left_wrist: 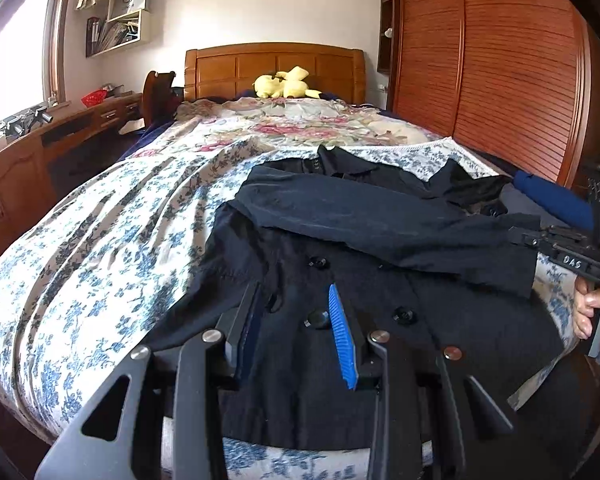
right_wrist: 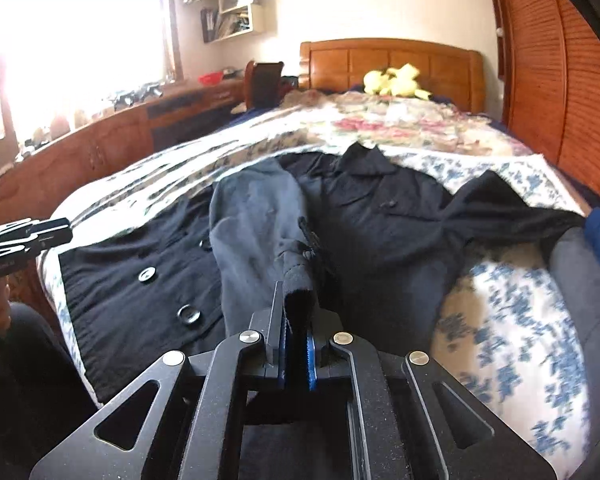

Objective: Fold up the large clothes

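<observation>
- Dark coat: lies front-up, buttons showing, across the near end of the bed, its collar toward the headboard and its hem at the foot edge.
- Left tongs: jaws stand well apart above the coat's lower front, near the hem; nothing lies between the blue pads.
- Right tongs: jaws drawn close on the cuff of one sleeve, which is carried across the coat's chest, away from the headboard.
- Second sleeve: spread outward from the coat, on the wardrobe side.
- Progress, as judged: early. One sleeve is being brought over the body; the other sleeve and the lengthwise folds toward the headboard remain.
- The right wrist view is motion-blurred, so the cuff's depth in the grip appears shallow but is uncertain.
- Yellow plush toy: rests against the headboard, well apart from the coat.
</observation>
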`<state>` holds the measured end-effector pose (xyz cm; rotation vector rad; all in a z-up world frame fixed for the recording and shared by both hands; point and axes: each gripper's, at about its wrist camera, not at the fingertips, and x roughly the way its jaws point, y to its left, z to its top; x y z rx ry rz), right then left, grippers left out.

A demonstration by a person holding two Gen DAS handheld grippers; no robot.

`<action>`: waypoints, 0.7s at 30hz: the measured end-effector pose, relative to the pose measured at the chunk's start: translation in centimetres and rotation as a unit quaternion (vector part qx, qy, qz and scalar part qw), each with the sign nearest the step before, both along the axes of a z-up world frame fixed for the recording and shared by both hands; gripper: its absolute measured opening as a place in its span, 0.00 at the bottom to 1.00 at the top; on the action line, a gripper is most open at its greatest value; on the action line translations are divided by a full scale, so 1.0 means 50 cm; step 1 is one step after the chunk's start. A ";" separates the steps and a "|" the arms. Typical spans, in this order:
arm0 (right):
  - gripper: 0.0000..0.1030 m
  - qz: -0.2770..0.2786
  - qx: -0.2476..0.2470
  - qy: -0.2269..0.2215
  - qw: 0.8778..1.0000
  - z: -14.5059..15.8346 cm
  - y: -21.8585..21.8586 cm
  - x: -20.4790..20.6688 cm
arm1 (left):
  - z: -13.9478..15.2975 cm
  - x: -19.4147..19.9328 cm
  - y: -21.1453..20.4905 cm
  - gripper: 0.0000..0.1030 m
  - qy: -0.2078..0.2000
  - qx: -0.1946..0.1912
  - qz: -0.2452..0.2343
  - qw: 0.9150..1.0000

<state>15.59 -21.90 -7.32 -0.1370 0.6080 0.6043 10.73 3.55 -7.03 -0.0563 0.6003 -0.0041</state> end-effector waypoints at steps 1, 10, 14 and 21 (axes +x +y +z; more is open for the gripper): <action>0.04 -0.005 -0.004 0.003 1.000 0.000 -0.006 0.006 | 0.004 0.003 -0.004 0.31 -0.002 0.000 -0.002 1.000; 0.38 -0.047 -0.044 0.014 0.998 -0.043 -0.030 0.027 | 0.009 0.080 -0.013 0.32 -0.015 0.010 -0.046 0.999; 0.46 -0.077 -0.049 0.008 0.996 -0.043 -0.033 0.027 | 0.001 0.132 -0.009 0.35 -0.021 0.002 -0.075 0.997; 0.52 -0.102 -0.061 -0.024 0.993 -0.006 -0.016 0.012 | -0.027 0.219 -0.018 0.37 -0.020 0.008 -0.113 0.993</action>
